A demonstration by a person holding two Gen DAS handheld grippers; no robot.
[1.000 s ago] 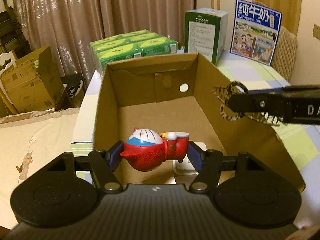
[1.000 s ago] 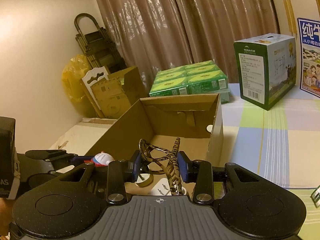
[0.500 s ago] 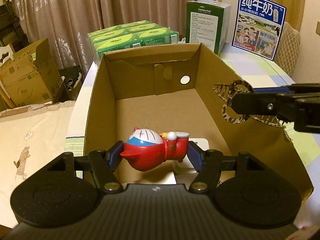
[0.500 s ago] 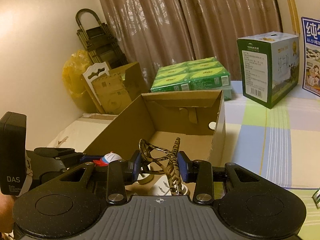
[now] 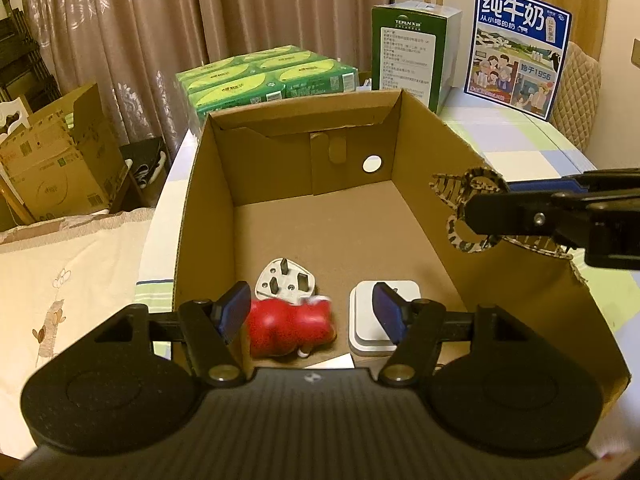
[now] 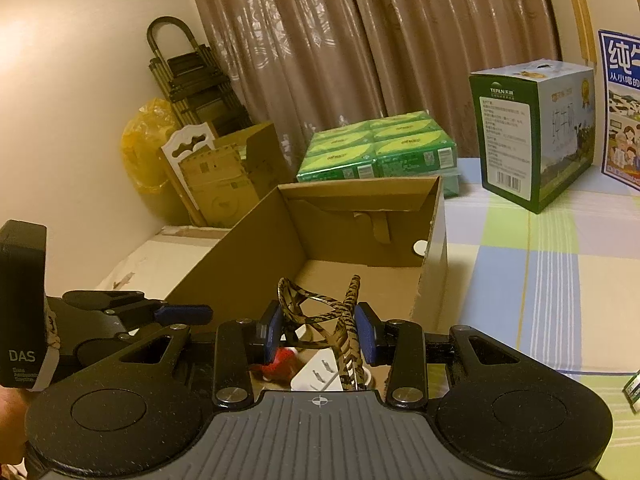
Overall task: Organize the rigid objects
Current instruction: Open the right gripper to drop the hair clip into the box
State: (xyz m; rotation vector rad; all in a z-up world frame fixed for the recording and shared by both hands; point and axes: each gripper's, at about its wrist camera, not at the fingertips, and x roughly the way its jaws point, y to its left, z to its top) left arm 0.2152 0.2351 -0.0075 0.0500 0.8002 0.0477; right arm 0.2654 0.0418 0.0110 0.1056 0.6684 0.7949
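Left wrist view: the left tool [image 5: 312, 310] stands wide over the near end of the cardboard box [image 5: 208, 216], its blue pads clear of everything. Between them, on the box floor, lies the red toy [image 5: 290, 326], smeared by motion blur so its face cannot be made out; the camera housing cuts off its near edge. Just beyond the toy, inside the box, sits a white three-pin plug [image 5: 286, 280], and to the toy's right a white square adapter [image 5: 380, 320], partly hidden behind the right pad. Over the box's right wall the right tool [image 5: 472, 212] holds leopard-print glasses [image 5: 460, 188], half covered by its fingers. Behind the box stand green tissue packs [image 5: 264, 80], a green carton [image 5: 412, 52] marked "TERUN", and a blue milk carton [image 5: 516, 44] reading "纯牛奶" and "1956".

Right wrist view: the right tool [image 6: 318, 334] is narrowed onto the folded glasses [image 6: 320, 320], above the box's [image 6: 434, 256] near right corner. Below, the toy [image 6: 280, 362] shows only as a red sliver. The left tool [image 6: 182, 312] reads "DAS". The striped bench [image 6: 540, 280] carries the box.
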